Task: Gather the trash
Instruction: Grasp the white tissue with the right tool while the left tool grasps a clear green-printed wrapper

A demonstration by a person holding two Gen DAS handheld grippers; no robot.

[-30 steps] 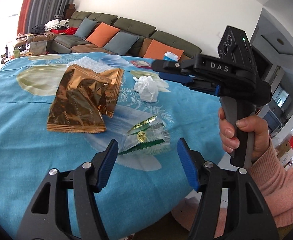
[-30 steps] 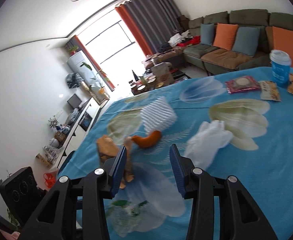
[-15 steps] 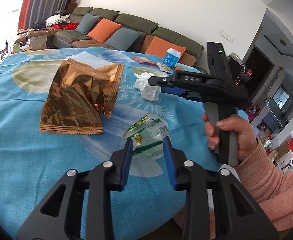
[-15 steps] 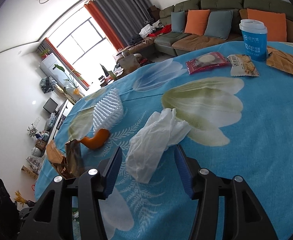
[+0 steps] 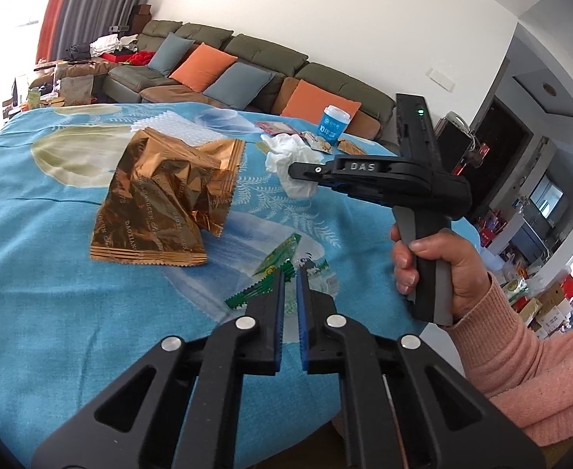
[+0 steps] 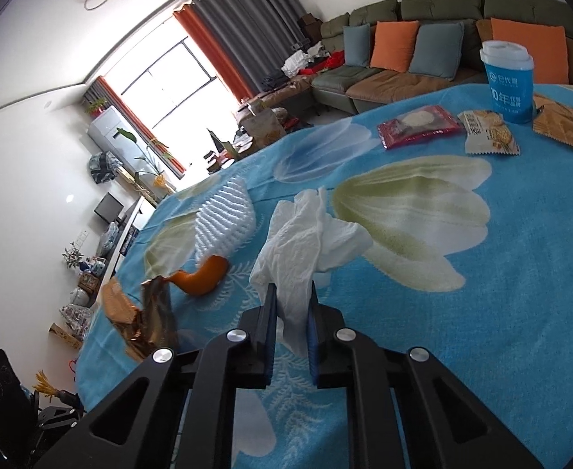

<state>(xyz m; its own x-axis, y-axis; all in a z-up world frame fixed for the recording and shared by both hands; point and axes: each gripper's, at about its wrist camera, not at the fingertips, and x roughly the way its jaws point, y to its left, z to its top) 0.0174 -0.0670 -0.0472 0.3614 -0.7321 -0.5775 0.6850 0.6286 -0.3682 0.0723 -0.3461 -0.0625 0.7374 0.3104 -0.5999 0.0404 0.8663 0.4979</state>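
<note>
The green and clear wrapper (image 5: 282, 269) is a thin plastic film with a zigzag edge and a green printed corner. It lies on the counter (image 5: 52, 273), which is covered with a blue cloth printed with pale flowers. The left tool (image 5: 290, 273) is clenched on its near edge, the two blue pads almost together with the film between them.

The white tissue (image 6: 306, 242) is soft crumpled paper, long and folded, lying on the same cloth. The right tool (image 6: 291, 293) grasps its near end, which fills the narrow gap between the pads.

Left of the green wrapper lies a wrinkled, shiny gold foil bag (image 5: 165, 199), flat and apart from the left tool. Beyond it are a white foam net (image 6: 224, 219) and an orange peel (image 6: 204, 277). A blue cup (image 6: 509, 82) stands at the far edge beside small snack packets (image 6: 486, 133).
</note>
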